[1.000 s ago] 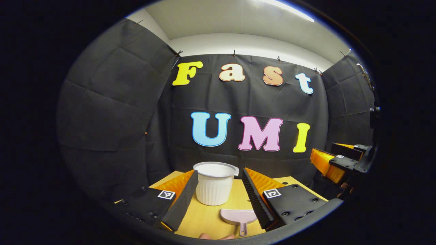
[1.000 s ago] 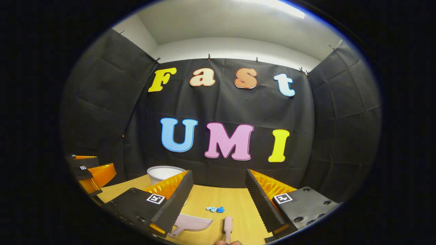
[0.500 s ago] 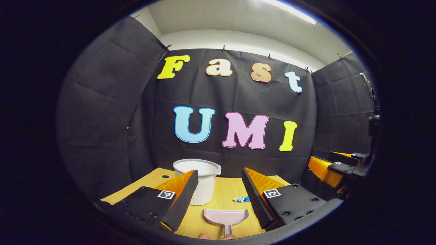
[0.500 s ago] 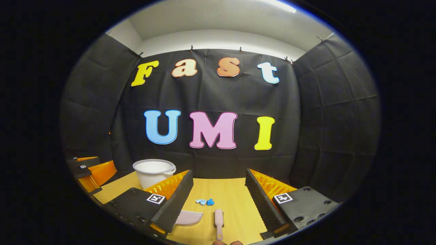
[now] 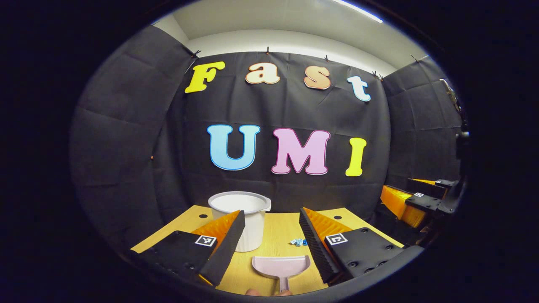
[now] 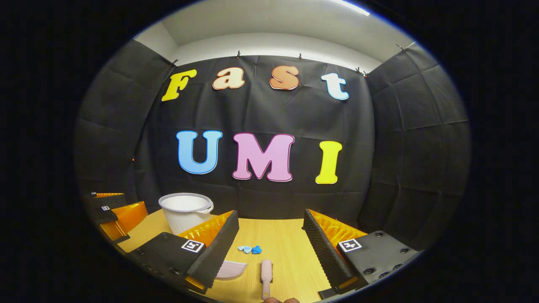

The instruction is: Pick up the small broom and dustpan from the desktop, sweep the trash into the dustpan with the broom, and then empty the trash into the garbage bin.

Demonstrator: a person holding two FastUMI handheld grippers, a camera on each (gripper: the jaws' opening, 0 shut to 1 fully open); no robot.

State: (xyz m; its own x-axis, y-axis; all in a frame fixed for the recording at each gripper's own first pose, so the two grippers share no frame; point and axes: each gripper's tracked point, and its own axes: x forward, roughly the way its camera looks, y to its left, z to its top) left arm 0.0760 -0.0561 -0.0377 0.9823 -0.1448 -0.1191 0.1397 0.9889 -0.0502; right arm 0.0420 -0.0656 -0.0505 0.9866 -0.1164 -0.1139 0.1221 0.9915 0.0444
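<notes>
Both tongs stand with their jaws spread wide and nothing between the fingers. From my left tongs (image 5: 271,244) I look down at the small pale pink plastic dustpan (image 5: 281,266), which lies flat on the light wooden counter (image 5: 278,235) in the gap between the two fingers, its handle pointing back toward me and its open mouth facing the booth wall; neither finger touches it. Just beyond it, partly behind my left finger, stands the white ribbed plastic garbage bin (image 5: 242,219), upright and open at the top. A few small blue and pale crumpled scraps of trash (image 5: 298,242) lie on the counter close to the inner edge of my right finger. At the right edge of this view I see the other tongs held off the counter's side. From my right tongs (image 6: 269,248) the small pale pink broom (image 6: 266,273) lies between the fingers, handle toward me, untouched, with the trash just beyond it. The dustpan peeks out beside the left finger, and the bin stands farther left.
</notes>
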